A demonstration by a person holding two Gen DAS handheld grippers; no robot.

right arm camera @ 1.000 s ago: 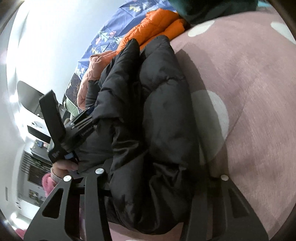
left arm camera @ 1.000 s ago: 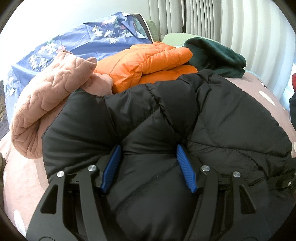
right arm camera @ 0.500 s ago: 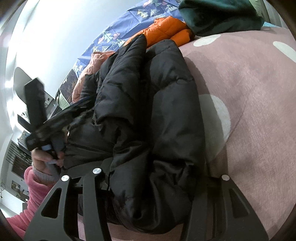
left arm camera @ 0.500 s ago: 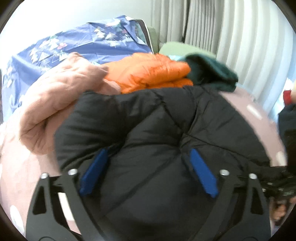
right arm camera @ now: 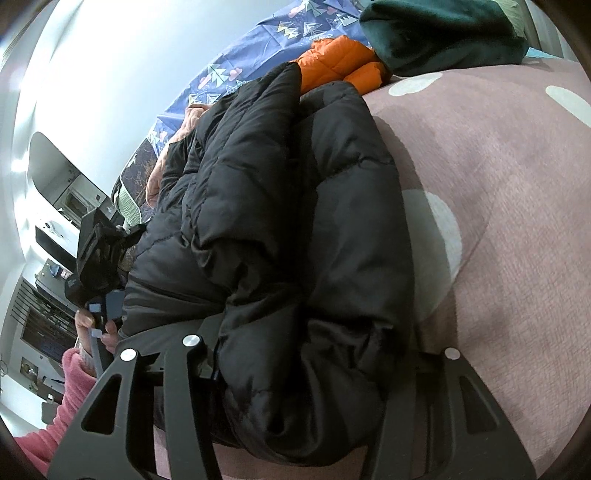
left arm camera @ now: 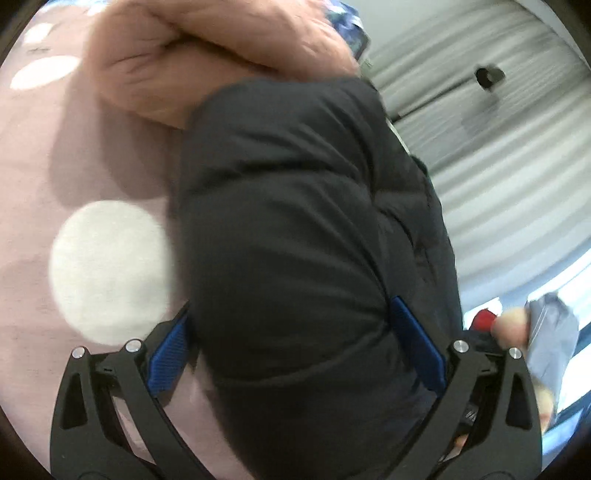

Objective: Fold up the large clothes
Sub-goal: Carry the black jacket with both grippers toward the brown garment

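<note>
A folded black puffer jacket lies on the pink spotted bed cover. My left gripper has its blue pads wide apart on either side of the jacket's bulk. In the right wrist view the same jacket fills the middle, and my right gripper straddles a thick fold of it; its fingertips are buried in the fabric. The left gripper's body shows at the jacket's left edge in that view.
A pink quilted garment lies just beyond the black jacket. A folded orange puffer jacket and a dark green garment sit further back. A blue patterned sheet lies behind them. Pleated curtains hang at the right.
The left gripper has rolled and tilted sharply, so the jacket now runs upright in its view and the bed cover shows on its left. Its jaws have spread wider. The right gripper stays put.
</note>
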